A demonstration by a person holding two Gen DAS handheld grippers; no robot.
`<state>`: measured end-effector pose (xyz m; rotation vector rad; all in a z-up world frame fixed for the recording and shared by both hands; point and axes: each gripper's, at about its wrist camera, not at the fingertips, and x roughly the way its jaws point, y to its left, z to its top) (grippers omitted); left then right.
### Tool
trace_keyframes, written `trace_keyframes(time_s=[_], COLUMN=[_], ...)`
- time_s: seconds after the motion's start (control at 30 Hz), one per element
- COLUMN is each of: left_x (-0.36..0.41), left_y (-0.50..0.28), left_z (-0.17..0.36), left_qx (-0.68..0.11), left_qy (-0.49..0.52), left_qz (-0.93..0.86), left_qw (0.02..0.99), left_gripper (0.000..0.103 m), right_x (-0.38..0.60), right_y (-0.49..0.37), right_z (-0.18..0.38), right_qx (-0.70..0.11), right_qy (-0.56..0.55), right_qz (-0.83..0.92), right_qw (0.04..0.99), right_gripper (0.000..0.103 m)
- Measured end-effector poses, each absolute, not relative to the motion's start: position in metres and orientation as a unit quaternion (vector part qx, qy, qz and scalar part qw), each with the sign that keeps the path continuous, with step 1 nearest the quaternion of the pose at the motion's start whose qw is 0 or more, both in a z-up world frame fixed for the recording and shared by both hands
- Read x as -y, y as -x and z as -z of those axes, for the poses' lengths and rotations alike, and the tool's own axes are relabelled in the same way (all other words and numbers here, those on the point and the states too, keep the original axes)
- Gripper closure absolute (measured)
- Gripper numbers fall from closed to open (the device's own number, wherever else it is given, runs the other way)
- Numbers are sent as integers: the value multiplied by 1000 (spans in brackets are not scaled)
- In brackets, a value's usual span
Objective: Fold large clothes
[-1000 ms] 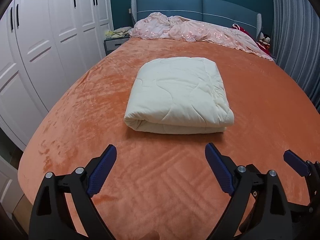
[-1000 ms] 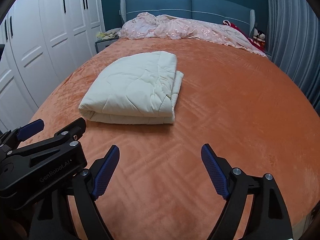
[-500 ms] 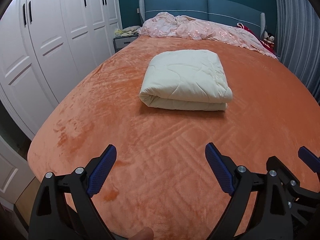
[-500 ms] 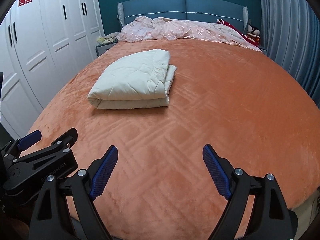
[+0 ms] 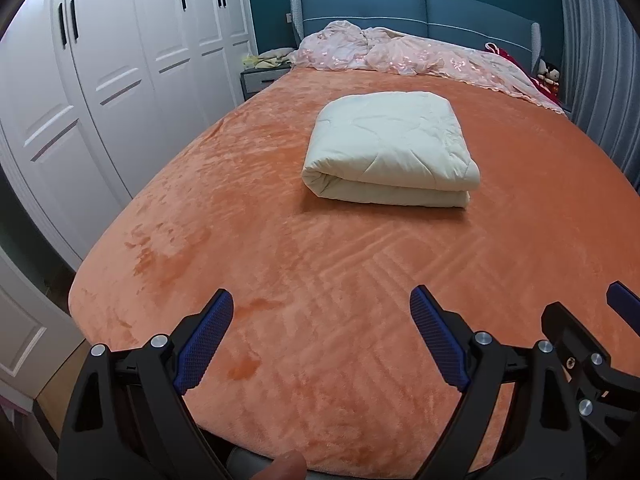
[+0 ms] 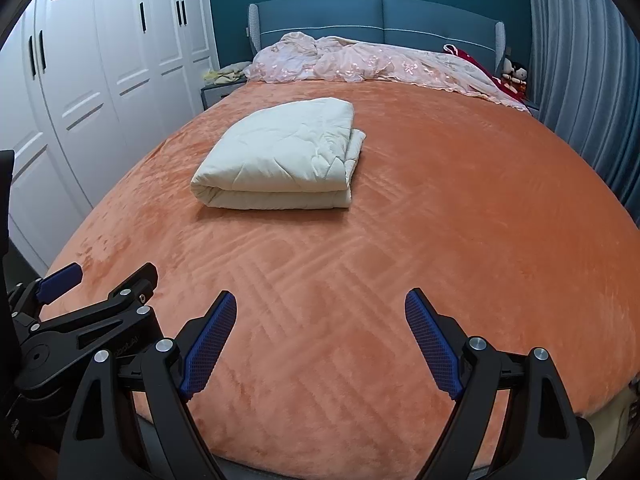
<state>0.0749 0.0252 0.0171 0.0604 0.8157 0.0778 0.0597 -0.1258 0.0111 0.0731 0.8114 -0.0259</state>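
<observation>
The left claw (image 5: pixel 322 338) is held wide, nothing between its blue pads (image 5: pixel 204 342), low in the frame above the near edge of the bed (image 5: pixel 280 280). The right claw (image 6: pixel 320 338) is likewise spread wide and empty, at the bottom of its own frame. Each claw is glimpsed in the other's view: the right one at the lower right of the left picture, the left one at the lower left of the right picture, so the two are held side by side.

The folded quilt (image 5: pixel 390 148) is seen well apart from both claws, ahead of them and toward the middle of the bed. In the left view it lies just right of centre; in the right view the quilt (image 6: pixel 280 156) sits left of centre, so it is judged to lie roughly between the two, neither clearly nearer. A rounded fold faces the claws and its long axis seems to run toward the headboard (image 5: pixel 416 12).

The stepped, layered edges on the bundle's right side are shown only in the right view. The folding appears done.

A pink cover (image 6: pixel 372 62) is heaped at the top of the frame.
</observation>
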Motion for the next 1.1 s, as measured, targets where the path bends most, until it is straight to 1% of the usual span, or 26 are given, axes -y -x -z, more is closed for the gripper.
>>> trace_keyframes(time_s=[1.1], left_x=[-33], left_y=[-70], left_z=[-20], left_qx=[-396], left_qy=[-32], left_qz=[-46], left_qw=[917], left_gripper=[16], right_x=[120], right_y=[-56], right_z=[-13], right_qx=[-396], right_qy=[-36], right_qz=[10], right_qw=[918], right_gripper=[19])
